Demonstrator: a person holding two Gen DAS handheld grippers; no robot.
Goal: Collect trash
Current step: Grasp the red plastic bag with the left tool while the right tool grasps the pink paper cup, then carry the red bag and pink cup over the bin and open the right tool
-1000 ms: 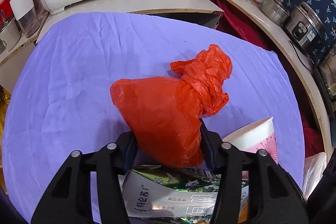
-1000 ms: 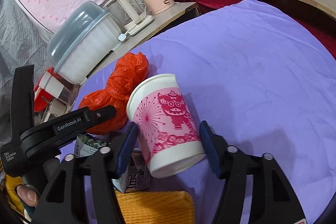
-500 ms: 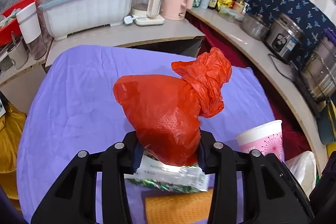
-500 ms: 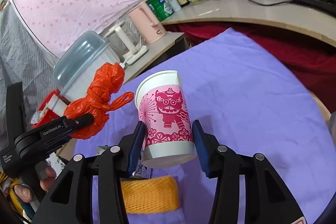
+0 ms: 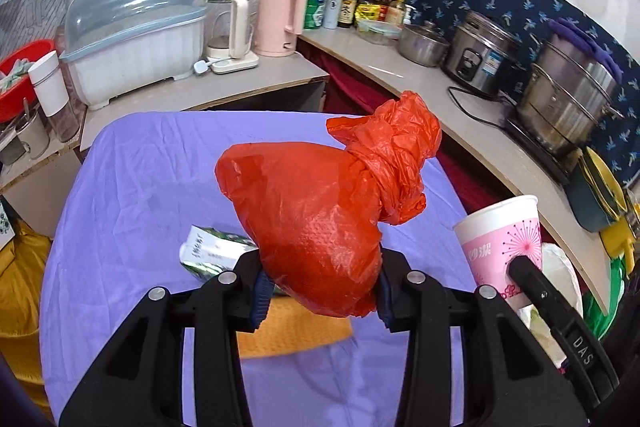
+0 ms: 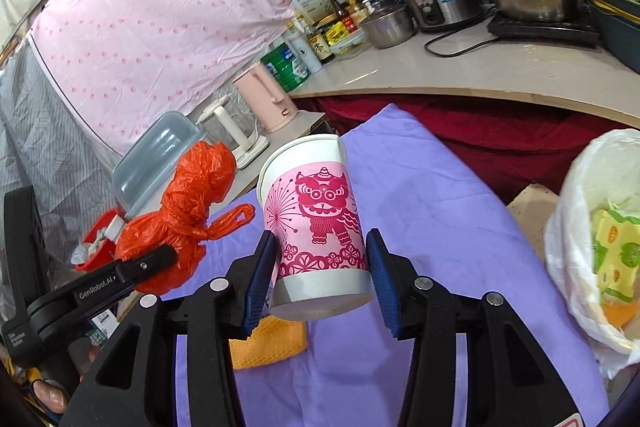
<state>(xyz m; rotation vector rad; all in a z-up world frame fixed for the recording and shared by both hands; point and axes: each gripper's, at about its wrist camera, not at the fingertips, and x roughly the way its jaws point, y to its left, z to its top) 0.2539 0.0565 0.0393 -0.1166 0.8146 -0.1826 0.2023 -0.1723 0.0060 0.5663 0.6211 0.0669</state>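
In the left wrist view, the knotted bag (image 5: 320, 219) sits at frame centre between the left gripper (image 5: 320, 291) fingers, above the tablecloth (image 5: 132, 187). A carton (image 5: 212, 253) lies lower left of it, a cloth (image 5: 292, 331) directly beneath. The paper cup (image 5: 500, 239) stands at right; in the right wrist view, a lined bin (image 6: 580, 227) sits at the right edge.

L gripper (image 5: 320, 293) w/ red bag (image 5: 316, 219) now lifted off purple cloth (image 5: 132, 187); R gripper (image 6: 322, 277) raises cup (image 6: 316, 227), white bin bag (image 6: 576, 227) enters view

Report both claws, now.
Left claw: closed on the red bag.
Right claw: closed on the paper cup.
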